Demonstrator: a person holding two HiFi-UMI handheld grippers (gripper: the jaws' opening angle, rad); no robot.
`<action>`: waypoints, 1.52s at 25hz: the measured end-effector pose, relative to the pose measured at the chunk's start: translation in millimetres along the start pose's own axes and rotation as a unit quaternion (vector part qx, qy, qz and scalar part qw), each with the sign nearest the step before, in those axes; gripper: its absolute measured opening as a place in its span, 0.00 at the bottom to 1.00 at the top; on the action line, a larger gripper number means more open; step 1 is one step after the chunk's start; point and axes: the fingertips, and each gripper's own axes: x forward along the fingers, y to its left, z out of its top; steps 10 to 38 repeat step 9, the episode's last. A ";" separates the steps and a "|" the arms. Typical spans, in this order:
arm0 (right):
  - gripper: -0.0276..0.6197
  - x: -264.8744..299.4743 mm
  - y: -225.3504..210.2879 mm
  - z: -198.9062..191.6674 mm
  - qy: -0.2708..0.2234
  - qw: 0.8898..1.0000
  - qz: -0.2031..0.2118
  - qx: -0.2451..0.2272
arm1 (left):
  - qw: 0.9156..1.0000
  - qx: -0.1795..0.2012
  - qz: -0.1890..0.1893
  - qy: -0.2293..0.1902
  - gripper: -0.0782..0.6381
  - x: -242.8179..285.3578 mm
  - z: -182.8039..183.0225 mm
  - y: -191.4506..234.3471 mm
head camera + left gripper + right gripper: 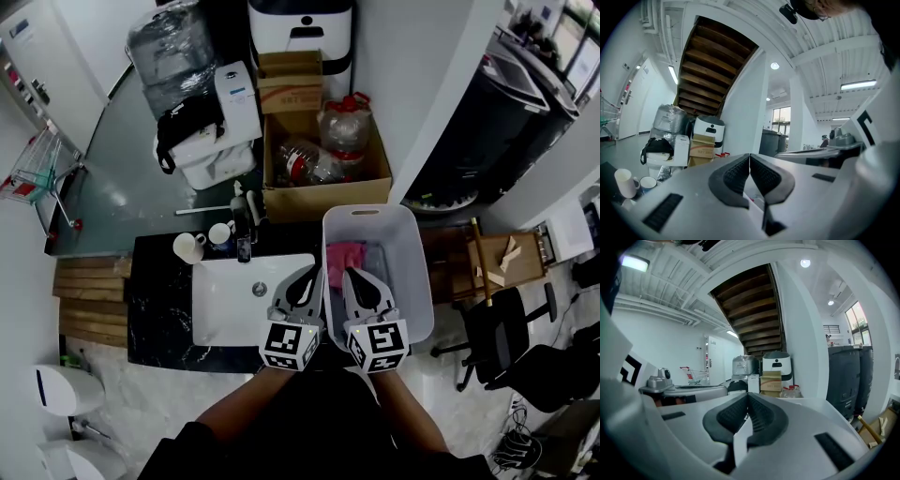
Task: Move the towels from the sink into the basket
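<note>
Mugs (187,247), faucet (246,221) behind sink (230,302); pink towel (343,256) in basket (415,281); L gripper (310,275), R gripper (351,276) closed, empty.

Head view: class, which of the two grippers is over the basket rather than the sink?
The right gripper: its shut jaws reach over the white basket with a pink towel in it, while the left gripper is over the sink.

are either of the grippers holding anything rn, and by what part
Nothing is held. The left gripper and the right gripper both have their jaws shut together with nothing between them. A pink towel lies loose in the basket.
</note>
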 end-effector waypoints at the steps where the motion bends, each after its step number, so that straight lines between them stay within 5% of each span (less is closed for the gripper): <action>1: 0.07 -1.0 0.7 0.2 -0.003 1.000 -0.002 0.001 | 1.000 0.002 -0.001 0.003 0.13 -0.6 -1.3 0.5; 38: 0.07 -3.4 -4.9 -3.6 -0.002 1.000 -0.022 0.012 | 1.000 0.001 -0.009 0.010 0.13 -0.2 -6.1 2.4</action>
